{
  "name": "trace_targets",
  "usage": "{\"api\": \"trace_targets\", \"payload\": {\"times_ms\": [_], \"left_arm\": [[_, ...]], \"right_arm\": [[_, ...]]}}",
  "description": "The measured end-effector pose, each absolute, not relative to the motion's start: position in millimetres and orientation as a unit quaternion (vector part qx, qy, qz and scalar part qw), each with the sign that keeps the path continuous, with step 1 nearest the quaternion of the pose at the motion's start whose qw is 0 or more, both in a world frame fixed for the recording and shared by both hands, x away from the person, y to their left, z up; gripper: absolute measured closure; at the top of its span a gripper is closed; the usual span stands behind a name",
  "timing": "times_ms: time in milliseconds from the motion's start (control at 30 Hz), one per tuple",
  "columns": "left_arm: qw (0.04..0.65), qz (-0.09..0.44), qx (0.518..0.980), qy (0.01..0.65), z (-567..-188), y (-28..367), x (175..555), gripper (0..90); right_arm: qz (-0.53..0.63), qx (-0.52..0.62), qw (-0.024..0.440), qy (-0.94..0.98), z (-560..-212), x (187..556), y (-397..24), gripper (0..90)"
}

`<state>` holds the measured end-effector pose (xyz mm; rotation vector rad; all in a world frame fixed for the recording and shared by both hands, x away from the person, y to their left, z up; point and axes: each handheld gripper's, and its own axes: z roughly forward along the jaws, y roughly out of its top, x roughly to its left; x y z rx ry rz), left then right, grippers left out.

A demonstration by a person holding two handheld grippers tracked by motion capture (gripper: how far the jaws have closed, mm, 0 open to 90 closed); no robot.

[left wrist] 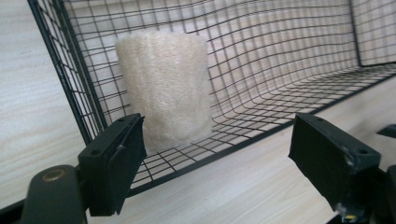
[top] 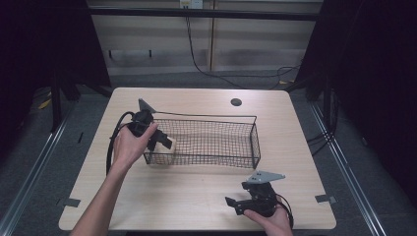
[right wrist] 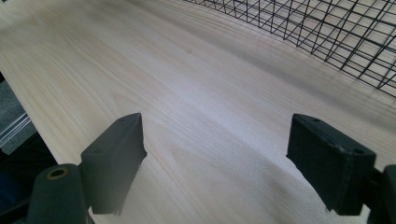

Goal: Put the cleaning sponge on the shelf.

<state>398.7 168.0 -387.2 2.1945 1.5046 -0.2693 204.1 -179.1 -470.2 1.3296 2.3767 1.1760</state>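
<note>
nearest the person, the right gripper [top: 235,204] rests low over the bare front of the table [top: 196,196], held in the right hand [top: 270,220]; in the right gripper view its jaws stand spread wide with nothing but pale wood grain between them; it looks idle, parked well apart from the work.

farther in, the left gripper [top: 164,142] sits at the near left corner of the wire basket [top: 253,140], gripped by the left hand [top: 129,146]; its jaws are spread, and the pads press on nothing; the cream loofah-like roll [left wrist: 163,88] stands upright inside the basket, tucked in that left corner against the mesh wall, just beyond the left jaw and apart from it.

judging by this, the placing step is at its end: the roll is in the basket and let go; the next move likely calls for drawing the left gripper up and back over the rim without clipping the wire or tipping the roll.

no brand, label or readable writing shows on the roll, the basket or the table.
</note>
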Motion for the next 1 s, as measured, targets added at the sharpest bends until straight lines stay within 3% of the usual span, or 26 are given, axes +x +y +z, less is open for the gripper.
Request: {"api": "trace_targets", "payload": {"times_ms": [367,600,1000], "left_arm": [[0.251,-0.101,0.820,0.504,-383,186,385,22.9],[0.279,-0.102,0.826,0.479,-377,199,374,16.8],[0.321,-0.060,0.841,0.432,-365,222,348,19.8]], "right_arm": [[0.394,0.446,0.088,0.799,-470,204,-179,18.5],[0.394,0.447,0.087,0.798,-471,204,-179,18.5],[0.393,0.446,0.090,0.799,-471,205,-179,18.5]]}}
